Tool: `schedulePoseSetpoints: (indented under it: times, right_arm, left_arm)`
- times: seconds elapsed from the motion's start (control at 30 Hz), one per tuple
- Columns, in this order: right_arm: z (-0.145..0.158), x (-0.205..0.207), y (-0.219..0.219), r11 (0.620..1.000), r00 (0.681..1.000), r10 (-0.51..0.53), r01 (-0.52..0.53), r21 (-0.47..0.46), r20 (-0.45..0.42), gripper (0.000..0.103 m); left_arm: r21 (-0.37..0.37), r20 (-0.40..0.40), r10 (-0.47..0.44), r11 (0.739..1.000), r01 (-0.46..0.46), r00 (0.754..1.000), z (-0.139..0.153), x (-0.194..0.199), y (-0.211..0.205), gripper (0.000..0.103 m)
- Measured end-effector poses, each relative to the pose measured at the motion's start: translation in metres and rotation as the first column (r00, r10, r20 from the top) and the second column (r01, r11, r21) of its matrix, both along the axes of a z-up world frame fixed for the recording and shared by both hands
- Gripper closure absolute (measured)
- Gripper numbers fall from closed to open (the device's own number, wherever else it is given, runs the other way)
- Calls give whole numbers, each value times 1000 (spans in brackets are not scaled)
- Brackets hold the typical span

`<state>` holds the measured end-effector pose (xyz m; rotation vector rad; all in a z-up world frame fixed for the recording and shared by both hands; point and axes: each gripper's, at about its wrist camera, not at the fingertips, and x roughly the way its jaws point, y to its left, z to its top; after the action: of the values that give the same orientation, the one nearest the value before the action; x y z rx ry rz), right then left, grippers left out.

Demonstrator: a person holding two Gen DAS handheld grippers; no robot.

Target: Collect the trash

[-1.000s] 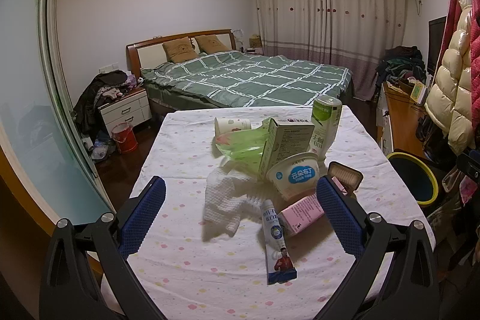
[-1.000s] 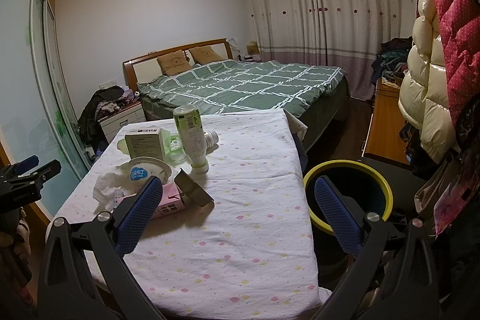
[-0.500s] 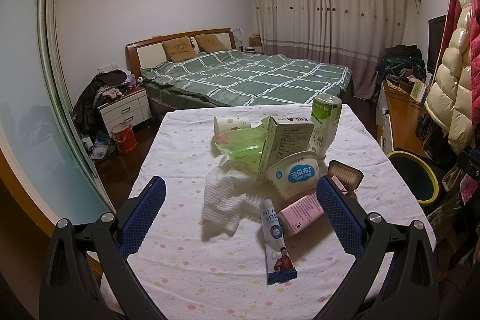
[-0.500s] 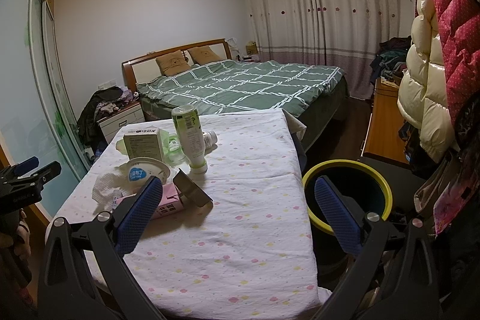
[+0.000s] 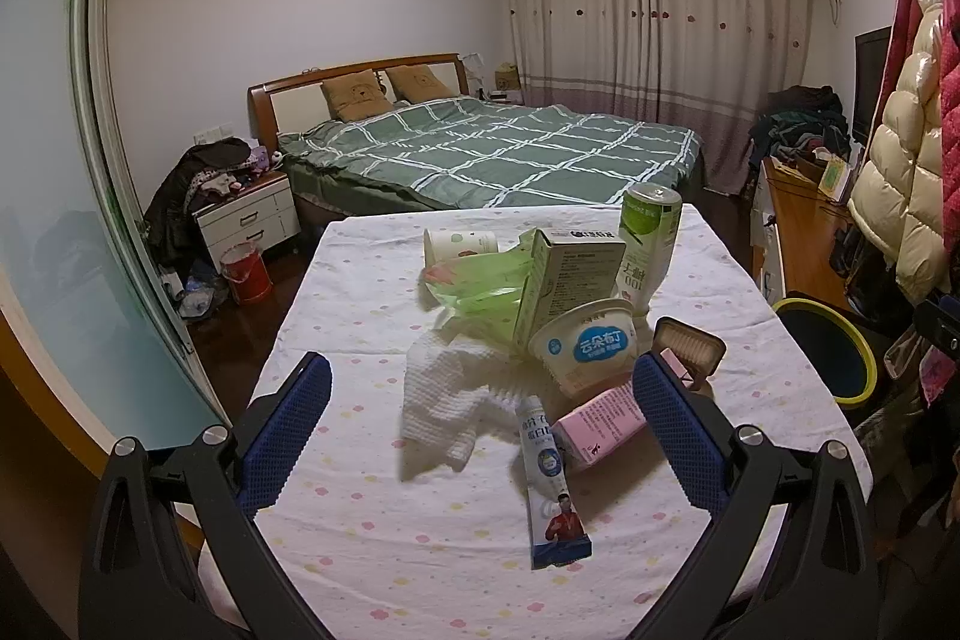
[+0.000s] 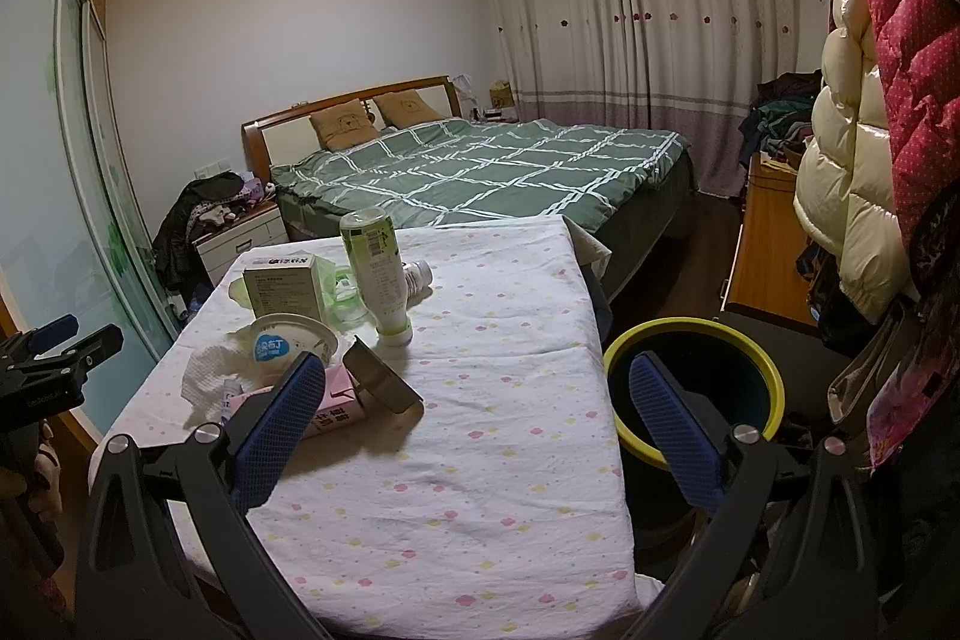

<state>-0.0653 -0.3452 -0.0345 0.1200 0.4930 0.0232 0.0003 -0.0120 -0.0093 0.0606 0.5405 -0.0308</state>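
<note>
Trash pile between spread left gripper (image 5: 480,424) fingers.
Right gripper (image 6: 474,418) also apart, empty; toothpaste tube (image 5: 553,484) seemingly nearest; bin (image 6: 696,388) beside table (image 6: 480,460).

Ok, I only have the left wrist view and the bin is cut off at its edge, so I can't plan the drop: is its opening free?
Observer: In the right wrist view the bin's whole yellow rim shows, and nothing covers the opening.
Operator: Is the right gripper carrying anything?
Observer: No, the right gripper is open, with nothing between its fingers.
Operator: What does the green bottle stand on?
Observer: The green bottle stands upside down on its white cap.
</note>
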Motion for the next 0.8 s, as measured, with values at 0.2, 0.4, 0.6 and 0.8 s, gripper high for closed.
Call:
schedulePoseSetpoints:
  times: [0.2,0.4,0.6,0.8]
  right_arm:
    - [0,0,0,1000,1000,0,0,0,0,6]
    - [-2,2,-1,1000,1000,0,0,0,-6,6]
    - [-9,14,3,1000,999,18,-18,-4,-35,6]
    - [-9,37,25,995,994,96,-97,-15,-43,6]
  left_arm:
    - [2,-7,-2,1000,2,1000,-2,3,-2,4]
    - [3,-5,-1,1000,1,1000,-3,3,-2,4]
    - [8,-8,22,1000,-22,1000,-5,10,4,4]
    - [10,-19,67,998,-67,998,-12,21,17,4]
